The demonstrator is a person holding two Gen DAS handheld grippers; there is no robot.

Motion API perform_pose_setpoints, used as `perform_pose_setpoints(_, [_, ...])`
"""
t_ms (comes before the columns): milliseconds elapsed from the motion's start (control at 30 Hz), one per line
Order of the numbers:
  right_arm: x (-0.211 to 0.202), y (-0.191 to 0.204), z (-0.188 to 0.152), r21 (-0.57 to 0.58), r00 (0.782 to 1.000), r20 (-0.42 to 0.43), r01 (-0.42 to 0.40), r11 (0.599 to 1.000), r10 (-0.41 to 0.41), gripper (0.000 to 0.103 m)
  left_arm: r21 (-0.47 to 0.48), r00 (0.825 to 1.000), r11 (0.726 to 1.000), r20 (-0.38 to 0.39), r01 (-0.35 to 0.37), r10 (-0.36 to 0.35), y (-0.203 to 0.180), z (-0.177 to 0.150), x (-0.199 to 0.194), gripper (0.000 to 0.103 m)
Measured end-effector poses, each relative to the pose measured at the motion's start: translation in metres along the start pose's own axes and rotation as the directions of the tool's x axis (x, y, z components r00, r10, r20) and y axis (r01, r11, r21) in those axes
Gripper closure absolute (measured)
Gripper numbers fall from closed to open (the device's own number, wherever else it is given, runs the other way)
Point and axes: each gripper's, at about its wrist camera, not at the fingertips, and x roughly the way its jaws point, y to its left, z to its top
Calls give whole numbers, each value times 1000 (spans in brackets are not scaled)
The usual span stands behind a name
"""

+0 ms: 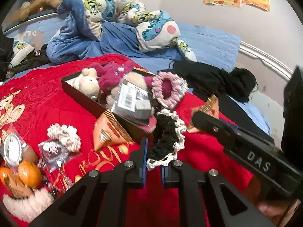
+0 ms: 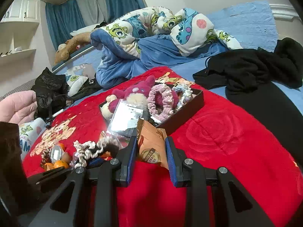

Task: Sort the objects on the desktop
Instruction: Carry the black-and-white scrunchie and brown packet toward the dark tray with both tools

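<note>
A black crocheted scrunchie with a cream lace edge (image 1: 167,138) hangs pinched between the blue-padded fingers of the left gripper (image 1: 153,151), lifted over the red plush blanket (image 1: 208,151) just at the near corner of the dark, shallow cardboard tray (image 1: 85,96), which lies at about 11 o'clock from the fingertips. That tray already carries a magenta-and-cream plush toy (image 1: 106,77), a pink knitted scrunchie (image 1: 168,87) and a grey barcode-labelled packet (image 1: 130,100), so the step in hand looks to be the carry of soft accessories into it. The right gripper (image 2: 151,151) is clamped on an orange foil snack pouch with a gold-striped top (image 2: 151,145), held upright just short of the tray at 12 o'clock in its own view; a second, similar orange pouch (image 1: 108,130) leans against the tray's near wall. Still loose at 9 o'clock in the left view are a white fluffy scrunchie (image 1: 64,134), a clear-bagged wristwatch (image 1: 13,147) and two small oranges (image 1: 28,173) (the snacks' destination cannot be told from here). The next move likely calls for a short forward reach over the tray's rim, then a release, with care that the trailing lace does not snag on the rim or on the grey packet jutting over that corner.
</note>
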Motion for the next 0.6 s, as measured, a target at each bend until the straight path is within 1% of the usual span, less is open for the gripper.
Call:
perform_pose_setpoints(133, [9, -5, 0, 0, 1000, 1, 1, 1000, -1, 74, -27, 999, 999, 23, 23, -22, 10, 16, 10, 92])
perform_pose_setpoints(233, [14, -15, 2, 34, 1000, 7, -23, 999, 23, 74, -24, 999, 999, 42, 21, -20, 13, 28, 18, 92])
perform_pose_setpoints(300, [18, -21, 8, 56, 999, 30, -48, 997, 46, 74, -19, 999, 1000, 51, 22, -21, 14, 34, 25, 92])
perform_pose_setpoints(400, [30, -24, 16, 36, 999, 25, -24, 999, 23, 74, -41, 997, 997, 46, 57, -56, 19, 42, 37, 92])
perform_pose_setpoints(467, [37, -26, 22, 43, 998, 27, -56, 997, 55, 74, -31, 998, 999, 51, 42, -41, 20, 48, 48, 92])
perform_pose_setpoints(500, [40, -26, 25, 37, 997, 33, -65, 997, 64, 74, -20, 999, 1000, 48, 20, -19, 20, 50, 54, 92])
perform_pose_setpoints(567, [49, -25, 31, 20, 997, 38, -73, 997, 72, 74, -5, 998, 999, 34, -51, 51, 20, 52, 67, 92])
perform_pose_setpoints(600, [55, -25, 34, 19, 996, 38, -80, 997, 79, 74, -21, 999, 999, 18, -33, 33, 25, 54, 76, 92])
